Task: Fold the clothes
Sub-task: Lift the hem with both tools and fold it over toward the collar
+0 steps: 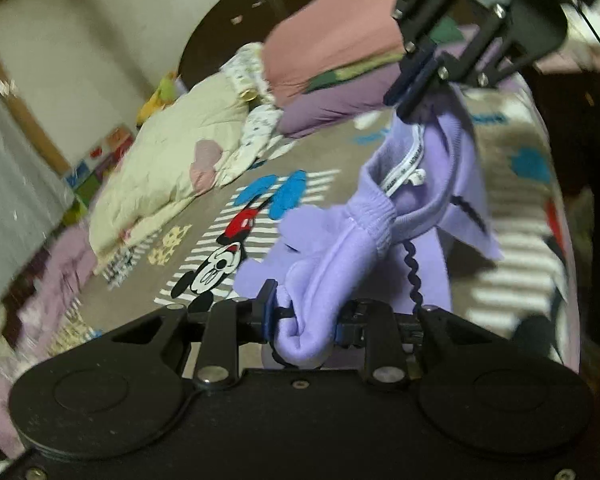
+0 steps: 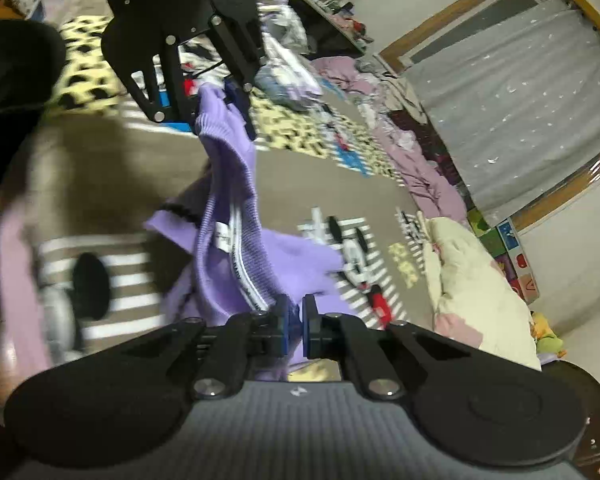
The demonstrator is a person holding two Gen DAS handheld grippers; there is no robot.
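The left wrist view looks forward and downward along the left gripper, whose black body fills the bottom of the frame, very near. It faces the patterned bed cover and a wall at upper left. The right wrist view looks the same way along the right gripper, facing a curtain at upper right. Both views share the purple garment, the cover, the cream quilt, and each shows the other gripper at its top.
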